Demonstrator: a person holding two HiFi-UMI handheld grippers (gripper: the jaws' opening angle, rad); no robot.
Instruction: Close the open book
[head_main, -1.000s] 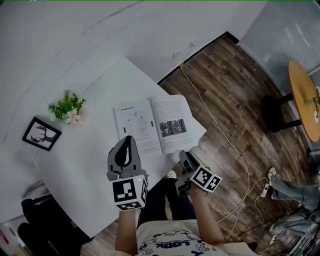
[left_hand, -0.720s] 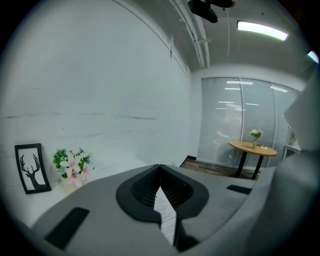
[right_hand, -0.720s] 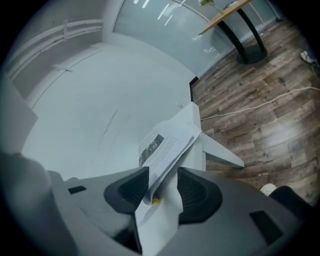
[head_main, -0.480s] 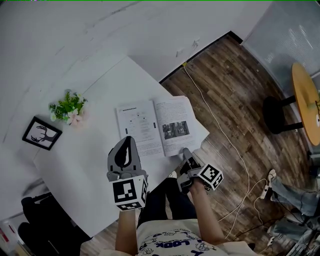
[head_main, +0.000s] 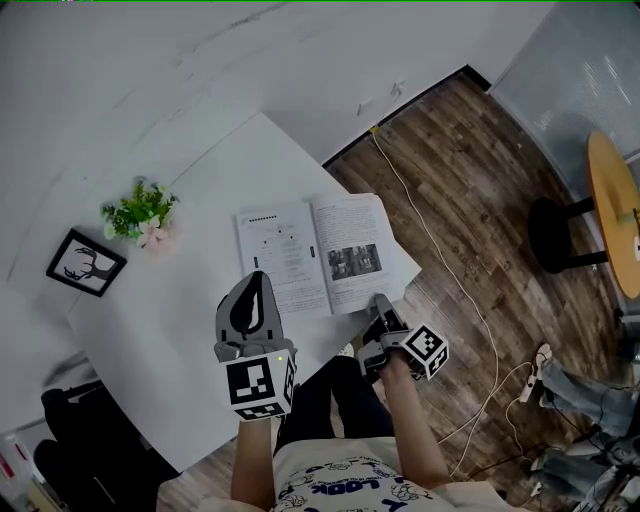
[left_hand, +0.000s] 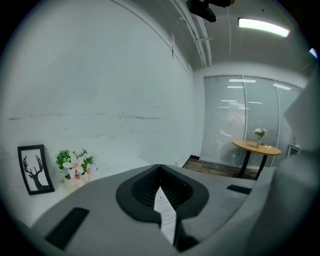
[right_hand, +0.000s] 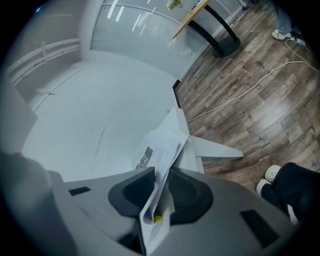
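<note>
Book (head_main: 312, 255): open on the worktop (head_main: 180, 320), frame centre.
Right gripper (head_main: 381, 302): just narrowed, pinching the book's lower-right page corner.
Left gripper (head_main: 255, 282): jaws together, empty.
Advice: the corner is best swung leftward over the spine.

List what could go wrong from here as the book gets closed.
1. The right claw, whose jaws have just been closing, pinches thin pages at their edge; lifting could crease or tear them.
2. The book lies near the table corner, and I cannot tell that the left claw pins it; it could slide off.
</note>
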